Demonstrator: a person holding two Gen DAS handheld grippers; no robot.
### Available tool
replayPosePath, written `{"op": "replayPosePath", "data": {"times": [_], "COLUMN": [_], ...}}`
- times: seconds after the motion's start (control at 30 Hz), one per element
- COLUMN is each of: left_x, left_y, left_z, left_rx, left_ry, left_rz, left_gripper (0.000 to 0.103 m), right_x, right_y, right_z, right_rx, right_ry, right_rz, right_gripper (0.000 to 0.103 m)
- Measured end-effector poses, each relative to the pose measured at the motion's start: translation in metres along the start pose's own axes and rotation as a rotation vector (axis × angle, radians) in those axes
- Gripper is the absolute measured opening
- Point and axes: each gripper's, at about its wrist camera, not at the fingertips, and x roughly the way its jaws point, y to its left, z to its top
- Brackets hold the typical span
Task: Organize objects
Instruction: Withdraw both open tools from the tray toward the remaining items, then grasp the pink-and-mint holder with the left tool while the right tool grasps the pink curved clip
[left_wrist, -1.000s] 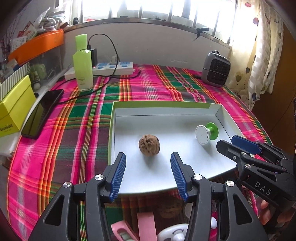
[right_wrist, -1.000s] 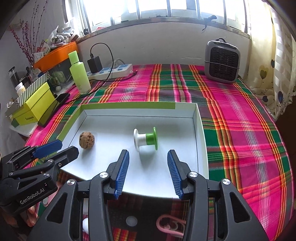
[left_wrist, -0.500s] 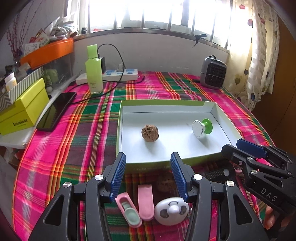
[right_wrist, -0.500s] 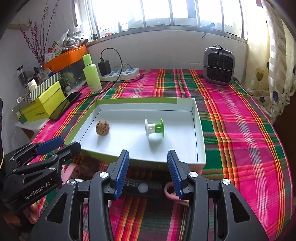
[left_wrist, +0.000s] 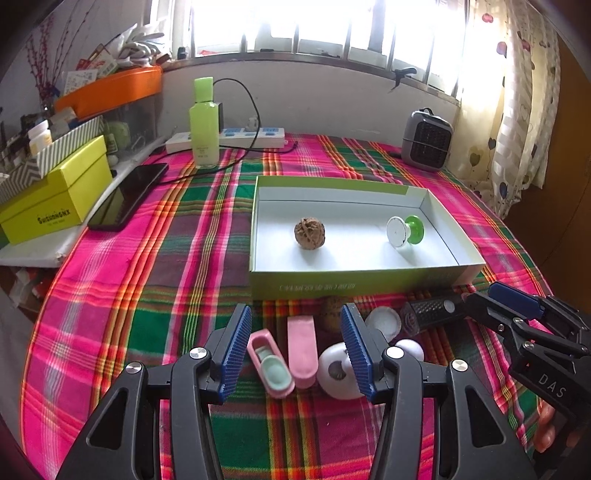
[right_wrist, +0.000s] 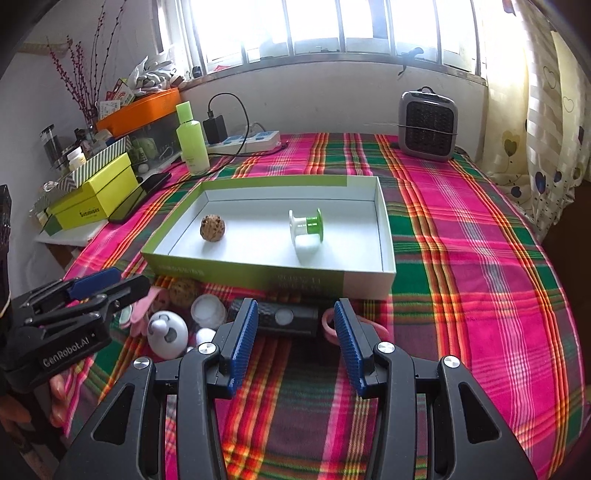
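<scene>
Black grater | on bench at 6 o'clock of tray, just beside it | looks stiff, light, rough-faced; take across narrow sides | right gripper fingers apart, empty, bracketing it | left gripper fingers apart, empty.

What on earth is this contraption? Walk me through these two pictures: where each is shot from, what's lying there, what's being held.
There is no robot: a person holds a handheld claw in each hand, with a camera on each looking along its fingers. One picture looks past the left claw, the other past the right claw. Both claws are open and hold nothing. On the plaid tablecloth sits a shallow box containing a walnut and a green-and-white spool. In front of the box lie loose items: pink pieces, a white round gadget, a black cylinder and a second walnut.
</scene>
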Motion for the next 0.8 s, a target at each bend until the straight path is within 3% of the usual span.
{"op": "replayPosePath", "data": {"times": [0.8], "left_x": [0.0], "left_y": [0.027], "left_z": [-0.03], "left_rx": [-0.063], "left_ry": [0.038], "left_rz": [-0.046], "left_gripper": [0.049], "right_x": [0.003], "right_y": [-0.043], "right_z": [-0.02], "right_rx": [0.0], "right_ry": [0.066], "right_rz": [-0.062], "right_gripper": [0.044]}}
